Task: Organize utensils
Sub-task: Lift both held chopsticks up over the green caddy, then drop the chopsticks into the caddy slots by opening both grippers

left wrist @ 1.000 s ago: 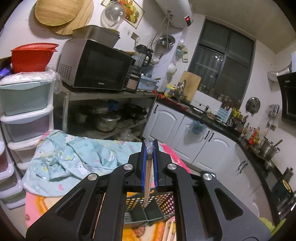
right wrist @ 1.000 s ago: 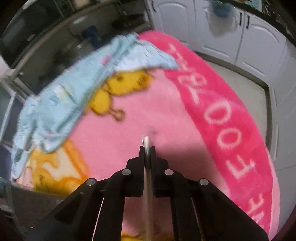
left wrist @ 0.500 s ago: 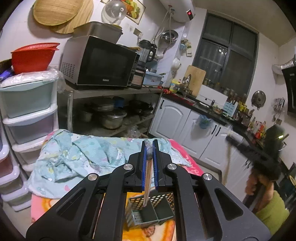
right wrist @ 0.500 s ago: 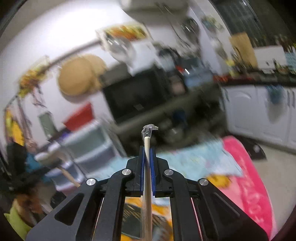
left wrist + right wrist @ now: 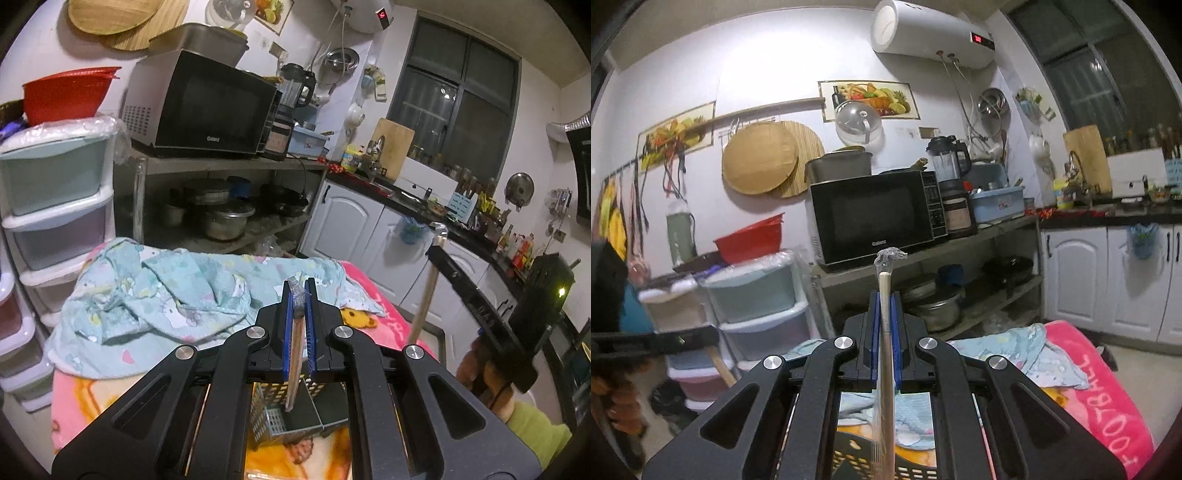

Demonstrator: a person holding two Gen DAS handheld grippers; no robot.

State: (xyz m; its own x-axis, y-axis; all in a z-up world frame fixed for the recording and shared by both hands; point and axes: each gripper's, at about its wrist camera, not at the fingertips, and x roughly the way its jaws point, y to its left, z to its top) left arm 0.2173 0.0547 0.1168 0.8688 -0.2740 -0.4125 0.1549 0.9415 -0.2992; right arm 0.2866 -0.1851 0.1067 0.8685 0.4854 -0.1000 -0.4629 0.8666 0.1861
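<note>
Left tongs (image 5: 299, 295) clamped on a wooden chopstick (image 5: 294, 354), blue pads pressed to both sides, a crumpled scrap of clear wrap at its far end. Chopstick hanging steeply down between the arms, lower tip just above or inside a perforated grey utensil caddy (image 5: 275, 419) with dividers; contact with the caddy floor not readable. Caddy standing on a pink and orange cartoon blanket (image 5: 74, 398) covering the bench, close to the near edge of the view. Beyond the tongs, a rumpled pale-blue printed cloth (image 5: 177, 291) spread across the far half of the bench, draping over the far edge. Past that edge, a metal shelf rack (image 5: 221, 170) with pots below and a microwave (image 5: 207, 107) on top; stacked plastic drawers (image 5: 55, 206) hard against the left side.

Right tongs (image 5: 884, 306) likewise closed on a second wooden chopstick (image 5: 885, 369), wrapped tip poking out past the pads, shaft running back toward the camera over the rim of a dark perforated basket (image 5: 857, 461). From the left view, right tongs raised at the right side of the bench, a hand (image 5: 487, 369) in a green sleeve behind them, chopstick slanting downward. Open floor to the right between the bench's pink edge and the white cabinets (image 5: 1108, 277).
</note>
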